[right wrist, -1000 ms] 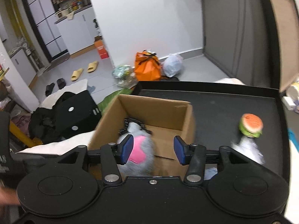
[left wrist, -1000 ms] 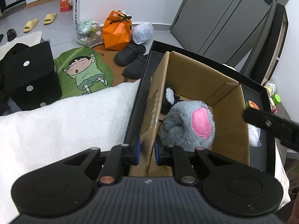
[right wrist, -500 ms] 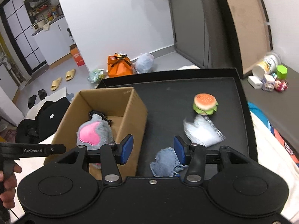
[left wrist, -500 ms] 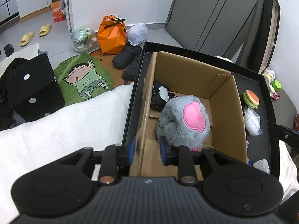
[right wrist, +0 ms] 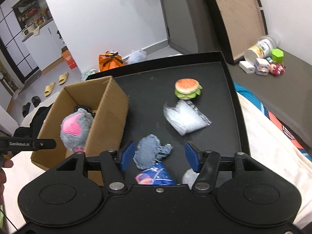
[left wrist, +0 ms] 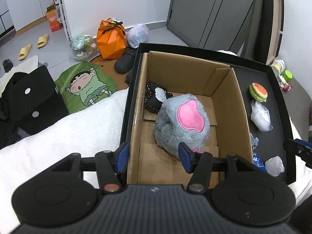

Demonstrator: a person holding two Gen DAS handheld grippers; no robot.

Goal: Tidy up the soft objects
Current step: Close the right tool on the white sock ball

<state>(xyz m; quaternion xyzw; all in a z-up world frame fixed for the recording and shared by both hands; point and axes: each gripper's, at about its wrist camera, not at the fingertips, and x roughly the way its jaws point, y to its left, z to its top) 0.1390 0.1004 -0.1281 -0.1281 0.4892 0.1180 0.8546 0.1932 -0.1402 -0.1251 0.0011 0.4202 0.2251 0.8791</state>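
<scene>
While both tools' jaws have just been widening, black tray (right wrist: 230,89) holds cardboard box (left wrist: 230,105) w/ grey-pink plush (left wrist: 181,124) inside. Left gripper (left wrist: 154,156) released, straddling box's near-left wall. Right gripper (right wrist: 159,156) unclenched, grey fabric toy (right wrist: 150,152) betw. pads, ungripped. Burger toy (right wrist: 187,88) beyond.

Fluffy grey plush toy (left wrist: 181,124) with a pink patch — plain brown cardboard box (left wrist: 226,97) (black tray (right wrist: 152,89) beneath) — frayed blue-grey denim scrap (right wrist: 150,152).

Grey plush toy (left wrist: 181,124) with pink patch lies in cardboard box (left wrist: 224,89); burger toy (right wrist: 187,88) on black tray (right wrist: 148,89)
</scene>
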